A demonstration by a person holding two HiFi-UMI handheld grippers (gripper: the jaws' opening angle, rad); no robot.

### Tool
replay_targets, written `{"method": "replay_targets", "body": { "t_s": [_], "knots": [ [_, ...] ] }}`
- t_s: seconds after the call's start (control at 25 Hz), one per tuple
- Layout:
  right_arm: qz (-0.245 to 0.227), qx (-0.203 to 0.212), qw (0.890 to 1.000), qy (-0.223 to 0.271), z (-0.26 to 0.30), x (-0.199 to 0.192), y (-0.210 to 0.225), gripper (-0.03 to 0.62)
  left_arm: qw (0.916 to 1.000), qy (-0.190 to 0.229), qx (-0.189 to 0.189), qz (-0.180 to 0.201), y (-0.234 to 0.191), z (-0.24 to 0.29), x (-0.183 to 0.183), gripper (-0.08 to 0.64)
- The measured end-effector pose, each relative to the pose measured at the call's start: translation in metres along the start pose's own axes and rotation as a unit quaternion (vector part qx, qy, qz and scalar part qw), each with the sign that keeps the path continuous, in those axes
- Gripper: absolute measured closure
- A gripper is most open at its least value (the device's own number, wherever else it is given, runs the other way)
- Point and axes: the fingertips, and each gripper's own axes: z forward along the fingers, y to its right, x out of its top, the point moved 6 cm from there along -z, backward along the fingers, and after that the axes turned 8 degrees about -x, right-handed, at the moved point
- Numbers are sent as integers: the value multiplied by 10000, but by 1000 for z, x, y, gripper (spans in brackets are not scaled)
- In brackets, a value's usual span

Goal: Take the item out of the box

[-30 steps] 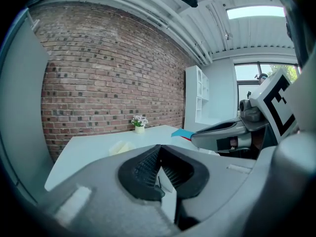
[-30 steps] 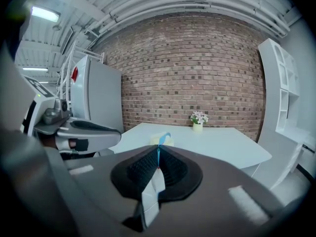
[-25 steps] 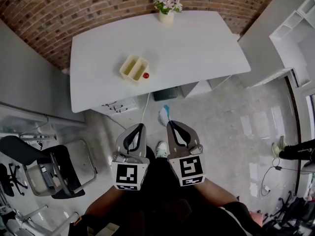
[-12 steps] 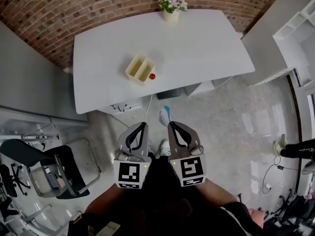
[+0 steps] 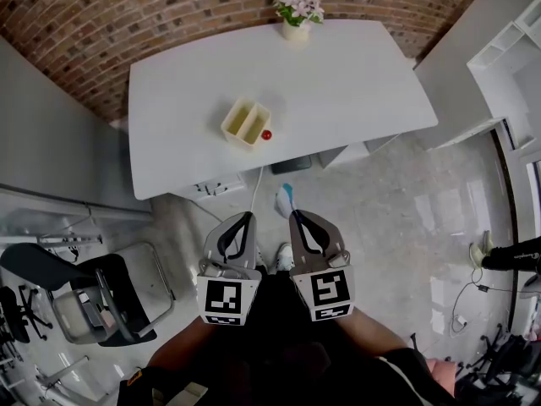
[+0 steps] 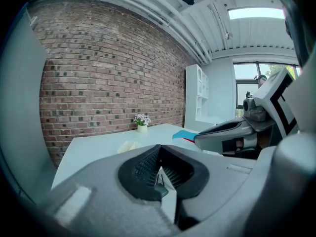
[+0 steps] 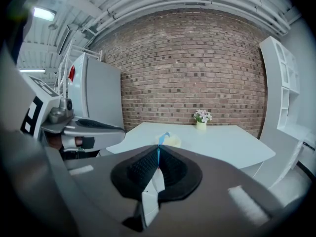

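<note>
Ahead of me: white bench (image 5: 338, 83), far edge close to curved-looking brick wall (image 5: 169, 15). Flower pot (image 5: 296, 11) on bench at wall side. Floor (image 5: 406, 218): pale, glossy, light patches reflected. White shelving unit (image 5: 507, 49) to my right. Grey partition (image 5: 51, 134) to my left, black chair (image 5: 127, 324) near it. Cables (image 5: 469, 293) on floor, right. Overhead: white pipes (image 7: 187, 4), strip light (image 7: 44, 14). Window (image 6: 244, 88) beside shelving.

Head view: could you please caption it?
Left gripper and right gripper, jaws shut, short of a white table bearing a cream box, red item alongside.
</note>
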Motion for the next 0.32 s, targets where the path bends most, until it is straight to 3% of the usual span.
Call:
{"method": "replay_targets", "body": {
  "t_s": [0.32],
  "knots": [
    [-50,24,10000,-23,3,2,-13,589,10000,13,15,-41,-9,-8,-2,555]
  ]
}}
